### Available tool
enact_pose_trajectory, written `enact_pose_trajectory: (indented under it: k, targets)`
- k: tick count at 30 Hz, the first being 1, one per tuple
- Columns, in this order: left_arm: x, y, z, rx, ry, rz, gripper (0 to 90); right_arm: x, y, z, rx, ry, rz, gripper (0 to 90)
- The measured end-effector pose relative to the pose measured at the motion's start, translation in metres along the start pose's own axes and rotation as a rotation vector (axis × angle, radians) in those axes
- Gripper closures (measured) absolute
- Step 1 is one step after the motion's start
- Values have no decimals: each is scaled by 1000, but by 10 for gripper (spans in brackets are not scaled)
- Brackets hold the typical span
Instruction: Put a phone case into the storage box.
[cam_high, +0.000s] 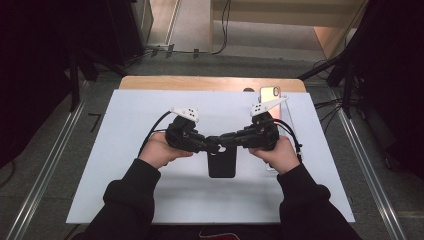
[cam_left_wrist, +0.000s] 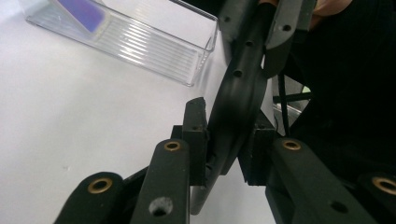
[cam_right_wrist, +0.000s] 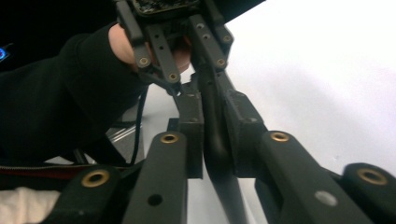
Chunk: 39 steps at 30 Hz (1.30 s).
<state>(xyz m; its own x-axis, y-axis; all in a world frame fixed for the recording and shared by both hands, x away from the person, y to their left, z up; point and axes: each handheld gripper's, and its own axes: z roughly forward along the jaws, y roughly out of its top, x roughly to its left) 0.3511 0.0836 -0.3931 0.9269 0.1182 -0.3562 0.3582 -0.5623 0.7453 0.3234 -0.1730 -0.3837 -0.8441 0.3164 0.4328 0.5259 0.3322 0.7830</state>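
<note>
A black phone case (cam_high: 221, 164) hangs over the middle of the white table (cam_high: 130, 150), held from both sides. My left gripper (cam_high: 211, 145) comes in from the left and is shut on the case's upper edge. In the left gripper view its jaws (cam_left_wrist: 224, 140) pinch the curved black rim of the case (cam_left_wrist: 238, 93). From the right, my right gripper (cam_high: 226, 141) is shut on the same edge. In the right gripper view the thin case (cam_right_wrist: 226, 191) runs between the jaws of my right gripper (cam_right_wrist: 215, 126), and my left gripper (cam_right_wrist: 177, 51) faces it just beyond.
A clear plastic box (cam_left_wrist: 140, 42) lies on the table at the back right, with a phone (cam_high: 270, 93) leaning in it. Cables trail from both grippers. Dark stands and floor rails flank the table.
</note>
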Motion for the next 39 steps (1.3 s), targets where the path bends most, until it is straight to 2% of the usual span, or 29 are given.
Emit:
enact_pose_trajectory:
  k: [3,6,9,11,14,17,20,23,24,26,27,30,35,39]
  targets:
    - [-3,2,-1,-17,7,2,766,0,1,-1,-22,-15,29,679]
    - [-4,4,-4,-10,10,-13,769,3,3,-4,-65,-52,35,546]
    - [-5,5,-7,-7,32,-32,769,7,4,-6,-106,-118,6,410]
    - [-5,5,-10,-5,50,-55,769,7,4,-7,-122,-146,-4,339]
    - [-3,6,-15,3,96,-87,768,7,3,-6,-119,-180,-5,277]
    - [-1,5,-21,-3,120,-129,767,5,2,-6,-122,-194,11,276]
    - [0,5,-26,-10,158,-143,767,3,-1,-3,-87,-219,-1,273]
    - [1,6,-31,-23,202,-182,767,1,-4,-1,-74,-207,5,234]
    - [1,6,-32,-24,217,-195,767,0,-4,1,-65,-218,6,189]
    - [1,6,-34,-34,237,-205,766,-1,-5,4,-52,-245,8,28]
    - [0,6,-35,-39,246,-211,766,-2,-6,6,-44,-263,24,0]
    - [-1,8,-36,-46,280,-226,766,-3,-9,12,-25,-273,50,0]
    - [-3,10,-37,-65,345,-255,766,-2,-15,22,-22,-320,80,0]
    - [-4,12,-37,-77,366,-290,766,3,-15,34,9,-387,57,0]
